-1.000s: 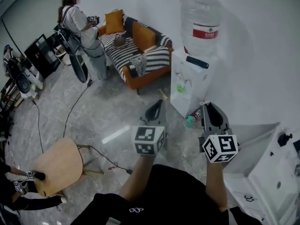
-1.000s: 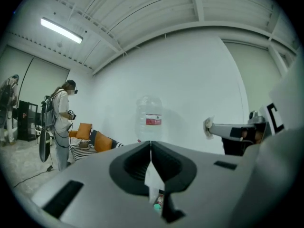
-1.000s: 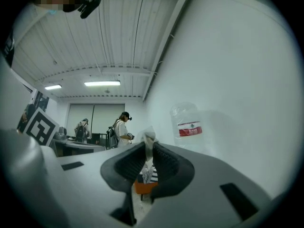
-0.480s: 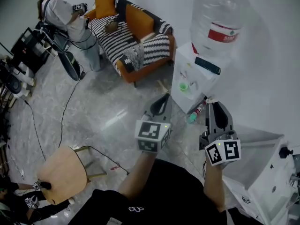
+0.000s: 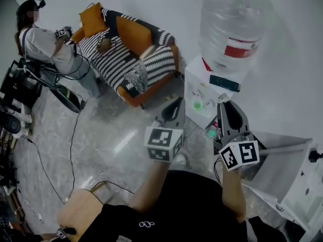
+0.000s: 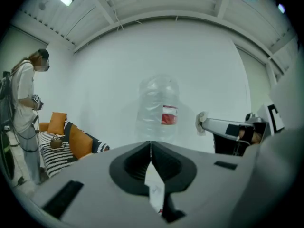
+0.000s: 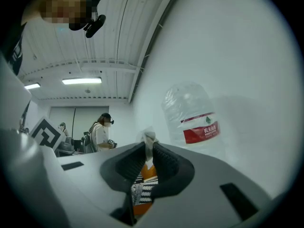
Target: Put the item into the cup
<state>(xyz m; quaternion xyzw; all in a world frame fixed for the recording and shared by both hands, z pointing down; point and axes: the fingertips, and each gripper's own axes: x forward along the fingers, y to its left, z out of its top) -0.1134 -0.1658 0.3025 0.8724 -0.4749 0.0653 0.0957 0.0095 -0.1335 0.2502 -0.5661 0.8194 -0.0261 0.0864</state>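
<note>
The left gripper (image 6: 151,148) and right gripper (image 7: 146,148) are smooth matt grey plastic, darker and duller round the jaws. The item (image 7: 149,139) pinched at the right jaw tips is whitish and crinkled, paper or film. Beyond the jaws, the water bottle (image 5: 229,24) is clear glossy plastic. Beneath them the floor (image 5: 101,130) shines like polished stone. Far left of them, the sofa (image 5: 126,59) is striped cloth.

Open floor (image 5: 108,120) gives you free passage ahead and left of your left gripper (image 5: 175,105), with only cables (image 5: 71,140) trailing across it farther left. The water dispenser (image 5: 202,84) and its big bottle (image 5: 232,29) stand just beyond your right gripper (image 5: 225,106), which pinches a pale wad (image 7: 149,137); a green cup (image 5: 198,105) sits on the dispenser's front. A white cabinet (image 5: 303,180) crowds the near right, and a sofa (image 5: 126,59) closes the far side.
</note>
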